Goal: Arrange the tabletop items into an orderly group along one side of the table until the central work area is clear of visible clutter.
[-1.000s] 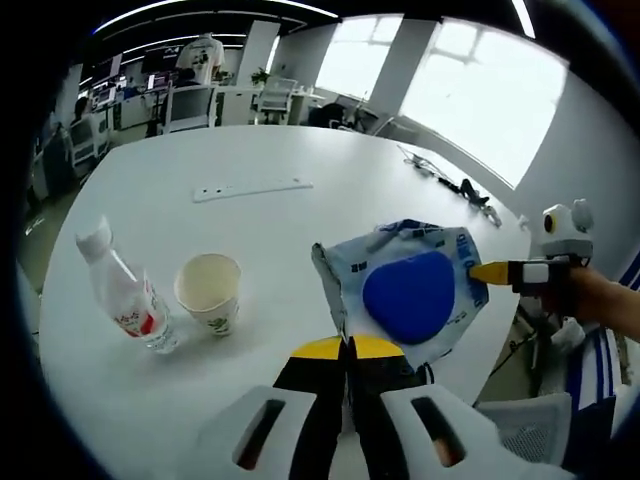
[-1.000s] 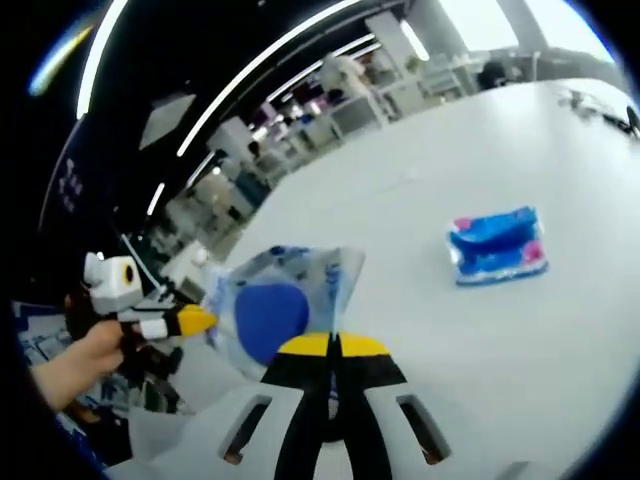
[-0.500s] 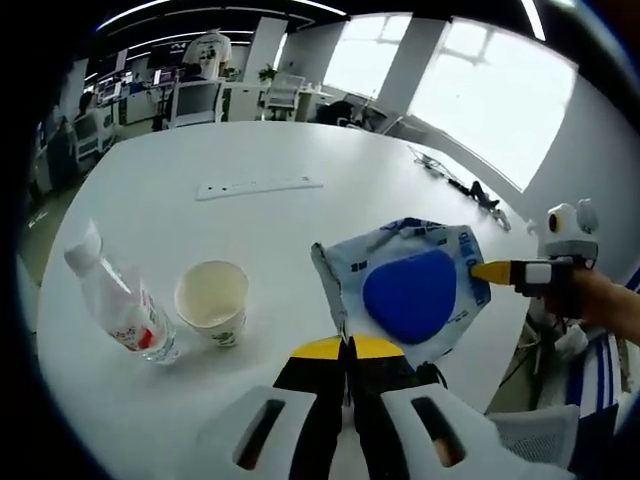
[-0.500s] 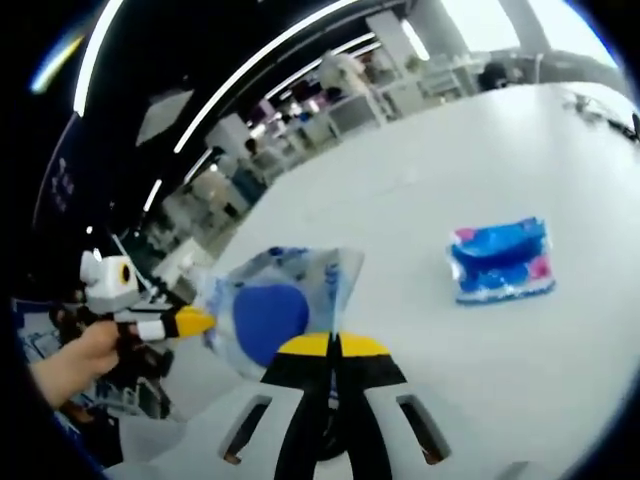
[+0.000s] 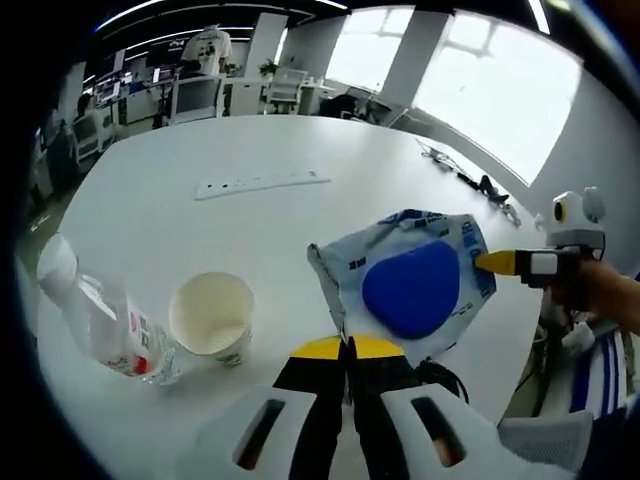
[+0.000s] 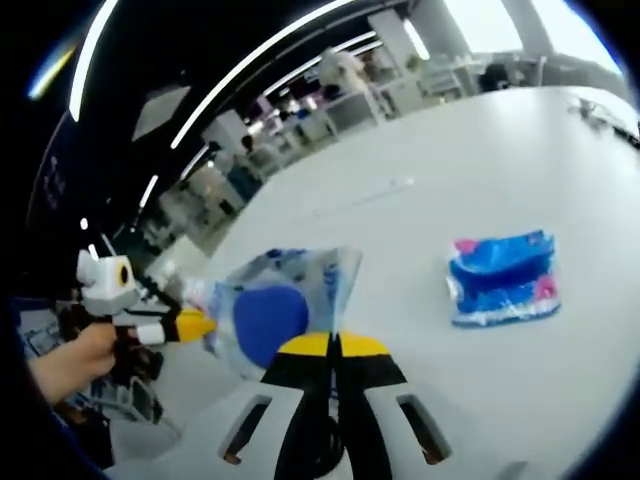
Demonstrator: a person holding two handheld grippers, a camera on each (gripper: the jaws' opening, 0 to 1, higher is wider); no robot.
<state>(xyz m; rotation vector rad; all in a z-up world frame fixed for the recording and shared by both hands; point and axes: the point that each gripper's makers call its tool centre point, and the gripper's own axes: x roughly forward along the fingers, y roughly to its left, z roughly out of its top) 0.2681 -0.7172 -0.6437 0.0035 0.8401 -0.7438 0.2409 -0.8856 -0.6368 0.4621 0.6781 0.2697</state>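
Left gripper view: left gripper (image 5: 348,345) clamped on corner of clear pouch with blue pad (image 5: 410,290), held above white table (image 5: 250,215); right gripper (image 5: 490,262) pinches opposite corner. Paper cup (image 5: 211,318) and bottle (image 5: 100,325) near table edge

Right gripper view: blue tissue pack (image 6: 500,278) alone mid-table

Step, judged: carrying pouch to group; next, set it beside cup

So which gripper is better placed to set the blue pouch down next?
Probably either: both the left gripper and the right gripper are shut on the pouch, one at each end.
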